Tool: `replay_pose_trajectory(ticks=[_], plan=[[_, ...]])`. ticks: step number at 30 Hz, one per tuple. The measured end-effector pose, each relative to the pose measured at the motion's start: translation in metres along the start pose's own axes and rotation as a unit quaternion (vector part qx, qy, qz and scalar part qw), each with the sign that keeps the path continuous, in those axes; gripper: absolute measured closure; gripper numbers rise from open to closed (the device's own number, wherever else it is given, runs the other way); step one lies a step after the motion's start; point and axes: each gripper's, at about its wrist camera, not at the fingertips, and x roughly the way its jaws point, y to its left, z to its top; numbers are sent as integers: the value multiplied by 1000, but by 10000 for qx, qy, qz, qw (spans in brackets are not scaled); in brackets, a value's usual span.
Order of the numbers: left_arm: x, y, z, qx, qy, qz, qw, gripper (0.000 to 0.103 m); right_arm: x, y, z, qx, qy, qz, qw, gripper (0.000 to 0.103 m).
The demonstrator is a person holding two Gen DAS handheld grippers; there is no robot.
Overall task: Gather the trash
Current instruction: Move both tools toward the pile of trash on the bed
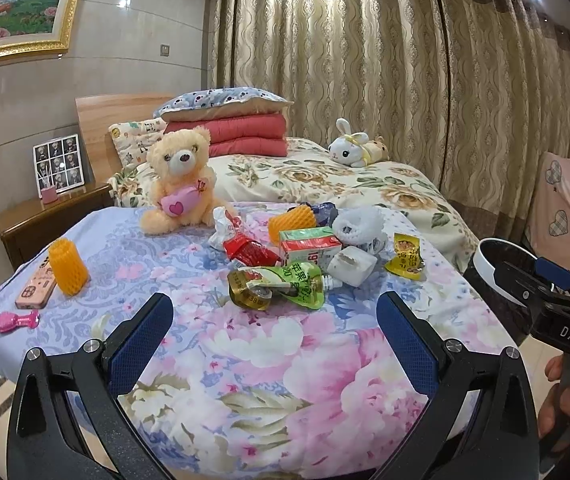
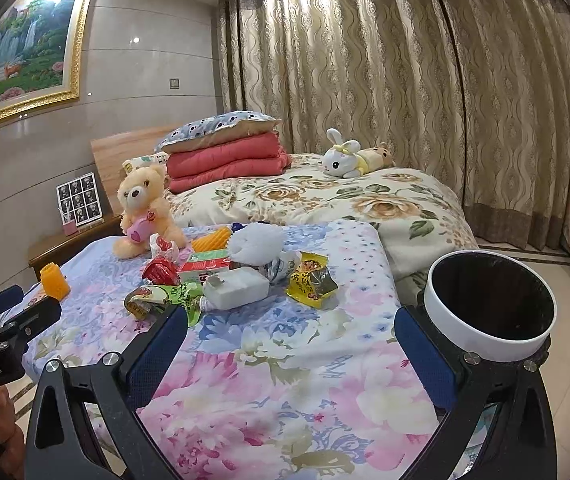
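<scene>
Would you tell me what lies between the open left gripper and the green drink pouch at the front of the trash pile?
Only bare floral bedspread separates the left gripper from the green drink pouch, as the left wrist view shows.

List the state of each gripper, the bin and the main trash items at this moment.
left gripper: open, empty, above the floral bedspread
right gripper: open, empty
trash bin: upright beside the bed, mouth open, inside too dark to judge
green drink pouch: crumpled, lying flat
juice carton: on its side in the pile
yellow snack wrapper: torn open, lying on the bedspread
white box: dented, lying on the bedspread
</scene>
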Motion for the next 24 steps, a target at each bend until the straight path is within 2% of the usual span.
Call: replay_pose_trajectory(ticks=[24], plan=[[2, 0, -4, -24, 26, -4, 10000, 0, 2, 2, -3, 7, 44, 42, 10000, 0]])
